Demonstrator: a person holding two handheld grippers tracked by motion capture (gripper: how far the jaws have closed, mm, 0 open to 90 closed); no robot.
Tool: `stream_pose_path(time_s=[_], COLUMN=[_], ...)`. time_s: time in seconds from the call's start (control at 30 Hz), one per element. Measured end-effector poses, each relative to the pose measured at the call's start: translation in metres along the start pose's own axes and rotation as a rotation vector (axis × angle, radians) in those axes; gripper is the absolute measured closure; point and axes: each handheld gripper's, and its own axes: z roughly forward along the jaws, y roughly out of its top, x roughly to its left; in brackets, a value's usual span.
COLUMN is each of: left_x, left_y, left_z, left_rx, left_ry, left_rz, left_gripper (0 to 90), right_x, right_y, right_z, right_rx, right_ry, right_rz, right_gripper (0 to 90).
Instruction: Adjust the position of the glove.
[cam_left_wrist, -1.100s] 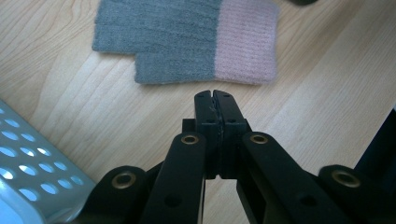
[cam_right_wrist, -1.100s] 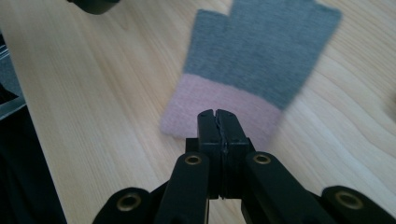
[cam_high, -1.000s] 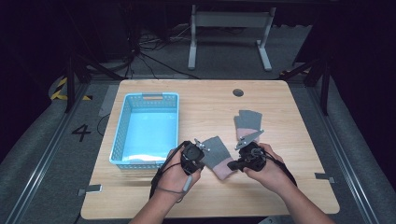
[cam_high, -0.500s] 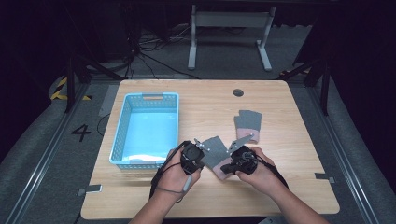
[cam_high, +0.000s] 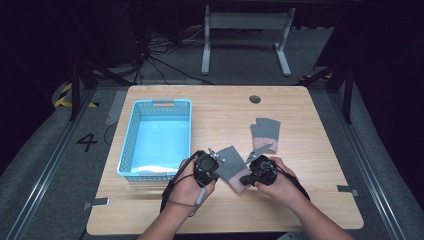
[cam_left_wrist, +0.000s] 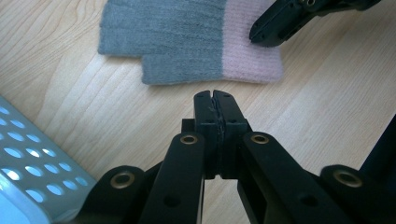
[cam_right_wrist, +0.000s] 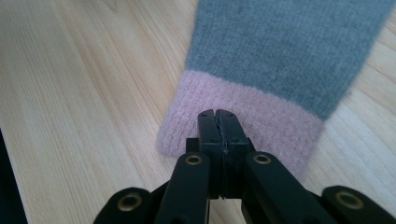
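Two grey knit gloves with pink cuffs lie on the wooden table. The near glove (cam_high: 231, 166) lies between my hands and the far glove (cam_high: 265, 131) lies to its right, farther back. My left gripper (cam_high: 218, 170) is shut, its tips (cam_left_wrist: 214, 95) just short of the near glove's (cam_left_wrist: 187, 42) edge, with nothing between them. My right gripper (cam_high: 244, 179) is shut too, its tips (cam_right_wrist: 218, 114) over the glove's pink cuff (cam_right_wrist: 261, 121). The left gripper view shows the right gripper's tip (cam_left_wrist: 273, 28) on that cuff.
A light blue plastic basket (cam_high: 131, 152) stands at the left of the table, close to my left hand; its corner (cam_left_wrist: 28, 163) is beside the left gripper. A round cable hole (cam_high: 255, 99) sits near the far edge. Bare wood (cam_high: 320, 165) lies to the right.
My right gripper has shifted slightly left, onto the near glove's cuff. The left gripper and both gloves have stayed put.
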Motion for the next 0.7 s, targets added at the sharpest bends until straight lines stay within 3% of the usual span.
stream_pose_path(time_s=[0.7], left_x=[0.0], left_y=[-0.001], left_z=[-0.001], left_rx=[0.0], left_ry=[0.003], left_rz=[-0.002], left_gripper=[89.4], right_x=[-0.042], right_y=[-0.012], right_z=[-0.015], right_rx=[-0.029], right_ry=[-0.087], right_rz=[0.089], right_gripper=[90.0])
